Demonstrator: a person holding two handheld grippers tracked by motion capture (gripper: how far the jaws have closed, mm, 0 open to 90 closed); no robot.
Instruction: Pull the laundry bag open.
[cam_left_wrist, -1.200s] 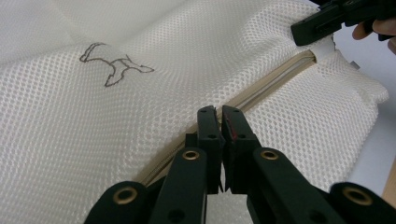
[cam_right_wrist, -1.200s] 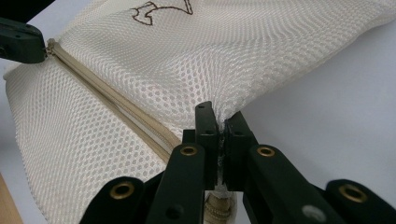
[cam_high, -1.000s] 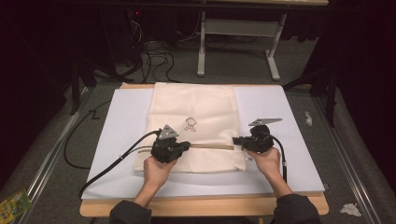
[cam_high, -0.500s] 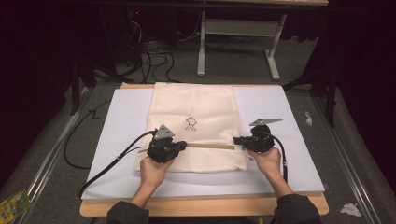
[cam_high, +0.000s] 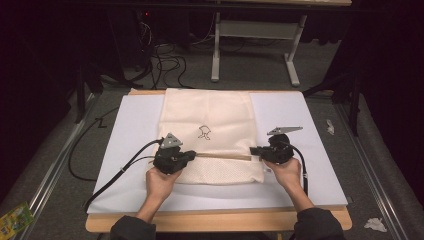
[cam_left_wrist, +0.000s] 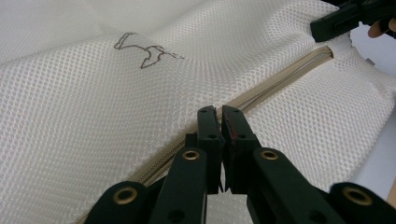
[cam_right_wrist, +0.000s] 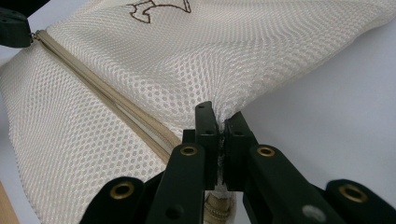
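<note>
- While you are working the zip (cam_high: 224, 156) on this mesh bag (cam_high: 210, 131), you are holding both ends of it: the bag is lying flat on the white mat (cam_high: 300, 120), reaching from the mat's far edge down toward its near edge, with the zip running across its near part.
- Your left gripper (cam_high: 189, 156) is sitting at the zip's left end, jaws pinched together; in the left gripper view (cam_left_wrist: 220, 116) they are meeting right over the zip line, most likely on the slider, though the pull itself is hidden between them.
- Your right gripper (cam_high: 255, 150) is clamping the bag's right edge at the zip's end; the right gripper view (cam_right_wrist: 219, 119) is showing mesh and tape bunched between the closed jaws.
- To do this step well, you are probably best keeping the right grip as a fixed anchor and pulling gently outward, so the zip lies straight and taut.
- Travel the left gripper along the zip line itself, low and level, so no mesh is drawn into the teeth.
- Your left hand (cam_high: 161, 182) and right hand (cam_high: 287, 172) are coming in from the near edge, forearms angled slightly inward, grippers pointing toward each other across the bag.
</note>
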